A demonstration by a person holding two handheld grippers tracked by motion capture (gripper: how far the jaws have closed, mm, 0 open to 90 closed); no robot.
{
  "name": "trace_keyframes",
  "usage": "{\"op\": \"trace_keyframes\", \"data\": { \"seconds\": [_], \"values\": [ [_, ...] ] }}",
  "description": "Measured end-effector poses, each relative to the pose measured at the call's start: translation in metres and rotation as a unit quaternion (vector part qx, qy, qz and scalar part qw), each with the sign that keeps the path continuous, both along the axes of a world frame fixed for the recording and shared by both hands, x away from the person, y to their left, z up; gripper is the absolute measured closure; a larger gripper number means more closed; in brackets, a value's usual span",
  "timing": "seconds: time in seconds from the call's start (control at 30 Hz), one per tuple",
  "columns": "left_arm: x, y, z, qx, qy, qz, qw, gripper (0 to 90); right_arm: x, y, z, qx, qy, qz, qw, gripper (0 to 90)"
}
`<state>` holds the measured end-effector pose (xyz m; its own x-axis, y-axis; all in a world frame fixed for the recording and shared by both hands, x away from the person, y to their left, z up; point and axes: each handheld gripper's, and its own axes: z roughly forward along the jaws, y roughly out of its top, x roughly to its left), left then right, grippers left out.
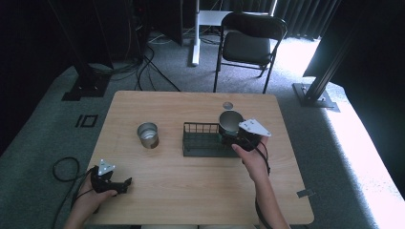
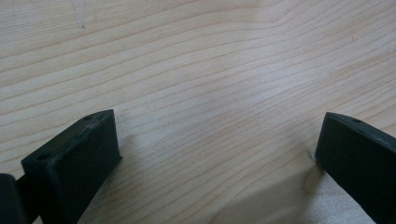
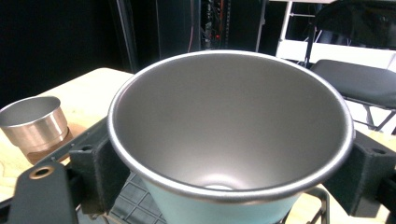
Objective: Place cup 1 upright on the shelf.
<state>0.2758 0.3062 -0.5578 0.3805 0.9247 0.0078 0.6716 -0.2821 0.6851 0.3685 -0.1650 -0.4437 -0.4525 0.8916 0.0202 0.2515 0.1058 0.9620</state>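
No text, label, brand, number or sign can be read anywhere in these pictures. The metal cup (image 3: 229, 135) clamped in the right tool (image 1: 239, 138) is plain, the second metal cup (image 1: 147, 135) carries no marking, and the bench (image 2: 210, 70) under the left tool (image 1: 125, 183) is bare wood grain.

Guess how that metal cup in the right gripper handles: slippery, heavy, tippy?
Probably light: the cup looks thin-walled and empty. Likely slippery, since its smooth tapered wall narrows downward between the right gripper jaws, though the rolled rim could catch on them. Set down in the rack, it may tip easily, being wider at the top than at the base.
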Motion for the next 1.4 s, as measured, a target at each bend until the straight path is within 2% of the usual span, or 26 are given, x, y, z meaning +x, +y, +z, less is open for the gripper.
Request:
{"op": "trace_keyframes", "data": {
  "seconds": [0.33,0.87,1.27,1.4],
  "values": [
    [0.0,0.0,0.0,0.0,0.0,0.0,1.0,0.3,0.008,-0.008,-0.014,0.008,0.017,-0.01,0.9998,13.0],
    [0.0,0.0,0.0,0.0,0.0,0.0,1.0,0.3,0.022,-0.004,-0.03,-0.016,0.041,-0.01,0.999,13.0],
    [0.0,0.0,0.0,-0.001,0.0,0.0,1.0,0.3,0.021,-0.003,-0.033,-0.014,0.037,-0.004,0.9992,12.7],
    [0.0,0.0,0.0,-0.001,0.0,0.0,1.0,0.3,0.02,-0.002,-0.034,-0.014,0.032,0.008,0.9993,12.3]
  ]
}}
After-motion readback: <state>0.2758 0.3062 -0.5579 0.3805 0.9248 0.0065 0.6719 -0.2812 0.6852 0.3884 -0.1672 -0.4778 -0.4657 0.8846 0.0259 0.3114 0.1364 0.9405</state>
